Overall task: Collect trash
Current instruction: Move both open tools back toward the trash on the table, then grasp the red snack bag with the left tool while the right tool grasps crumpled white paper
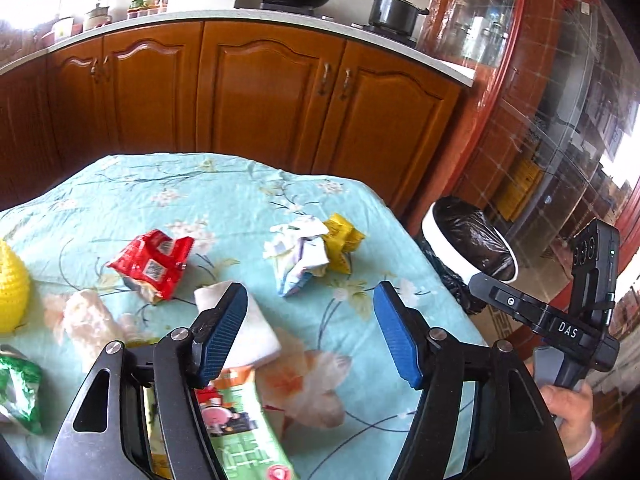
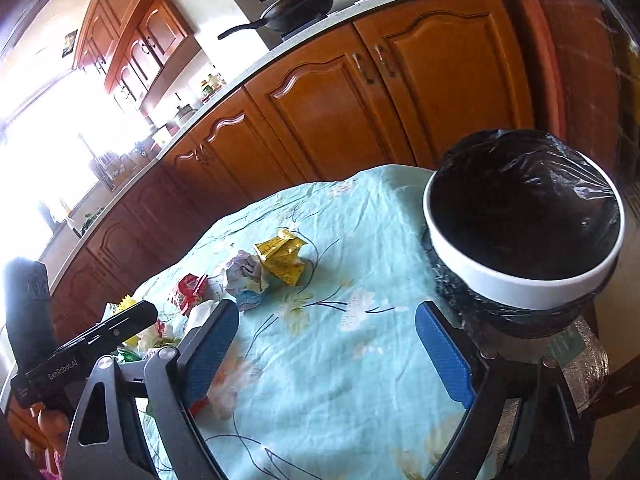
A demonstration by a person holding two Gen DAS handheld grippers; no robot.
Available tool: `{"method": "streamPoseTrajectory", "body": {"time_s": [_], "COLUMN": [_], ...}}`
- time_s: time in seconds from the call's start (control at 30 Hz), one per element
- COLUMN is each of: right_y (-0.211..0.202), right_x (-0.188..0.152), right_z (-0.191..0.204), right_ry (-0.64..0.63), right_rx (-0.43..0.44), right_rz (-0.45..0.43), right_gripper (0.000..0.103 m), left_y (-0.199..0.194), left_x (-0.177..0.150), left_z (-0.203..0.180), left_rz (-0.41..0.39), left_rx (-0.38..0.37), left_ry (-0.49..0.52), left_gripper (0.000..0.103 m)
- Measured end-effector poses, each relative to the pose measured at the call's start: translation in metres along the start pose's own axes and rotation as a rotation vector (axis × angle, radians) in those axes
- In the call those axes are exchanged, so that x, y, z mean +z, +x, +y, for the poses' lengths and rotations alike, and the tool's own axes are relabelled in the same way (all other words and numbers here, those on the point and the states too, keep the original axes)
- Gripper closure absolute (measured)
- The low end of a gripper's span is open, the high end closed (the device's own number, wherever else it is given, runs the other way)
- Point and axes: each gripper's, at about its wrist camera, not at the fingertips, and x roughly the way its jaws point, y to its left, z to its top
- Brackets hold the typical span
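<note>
Both grippers hang over the table with nothing in them: the left gripper (image 1: 310, 330) has its blue ribbed pads spread wide above the litter, and the right gripper (image 2: 346, 346) is just as wide open, poised over bare cloth near the table's edge. The trash is scattered on the pale turquoise floral tablecloth (image 1: 224, 200): a crumpled red foil snack wrapper (image 1: 154, 264), a balled white-and-blue paper wrapper (image 1: 298, 256) touching a crinkled yellow packet (image 1: 342, 242), a folded white tissue (image 1: 248, 328) right under the left pads, a flat green printed carton (image 1: 240, 428) below it, and a shiny green foil wrapper (image 1: 18, 392) at the left edge. The white-rimmed round bin lined with a glossy black plastic bag (image 2: 524, 224) stands just beside the table's corner, closest to the right gripper. The likely step is picking a first piece, and the tissue looks the nearest candidate for the left side. It is soft and flat, so the pads would probably do best coming down straddling a raised fold and pinching without snagging the loose, wrinkled cloth. The foil wrappers look springy and slippery; gripping a crumpled ridge seems safer than a smooth face. The paper ball should compress easily.
</note>
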Motion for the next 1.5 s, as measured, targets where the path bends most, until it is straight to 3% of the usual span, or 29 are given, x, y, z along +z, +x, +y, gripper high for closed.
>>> {"method": "streamPoseTrajectory", "body": {"time_s": [0.4, 0.7, 0.83, 1.0, 1.17, 1.2, 1.27, 1.5], "right_y": [0.034, 0.066, 0.085, 0.115, 0.138, 0.142, 0.143, 0.127], "right_x": [0.001, 0.008, 0.012, 0.014, 0.008, 0.005, 0.001, 0.0], "right_z": [0.055, 0.095, 0.107, 0.11, 0.108, 0.108, 0.108, 0.11], "right_ry": [-0.085, -0.19, -0.227, -0.252, -0.261, -0.265, -0.27, -0.27], "right_rx": [0.066, 0.091, 0.074, 0.04, 0.015, 0.008, 0.011, 0.05], "right_rz": [0.044, 0.055, 0.072, 0.116, 0.17, 0.18, 0.183, 0.155], "right_gripper": [0.007, 0.009, 0.028, 0.041, 0.063, 0.075, 0.076, 0.079], "left_y": [-0.007, 0.026, 0.046, 0.07, 0.084, 0.084, 0.083, 0.066], "left_x": [0.013, 0.024, 0.026, 0.024, 0.016, 0.016, 0.015, 0.019], "left_z": [0.068, 0.11, 0.119, 0.123, 0.127, 0.126, 0.126, 0.12], "left_rz": [-0.001, 0.087, 0.129, 0.189, 0.23, 0.229, 0.234, 0.19], "left_rx": [0.142, 0.215, 0.22, 0.221, 0.21, 0.202, 0.195, 0.172], "left_ry": [-0.031, -0.033, -0.025, -0.014, 0.001, 0.003, 0.008, 0.009], "left_gripper": [0.027, 0.027, 0.027, 0.028, 0.058, 0.064, 0.089, 0.101]}}
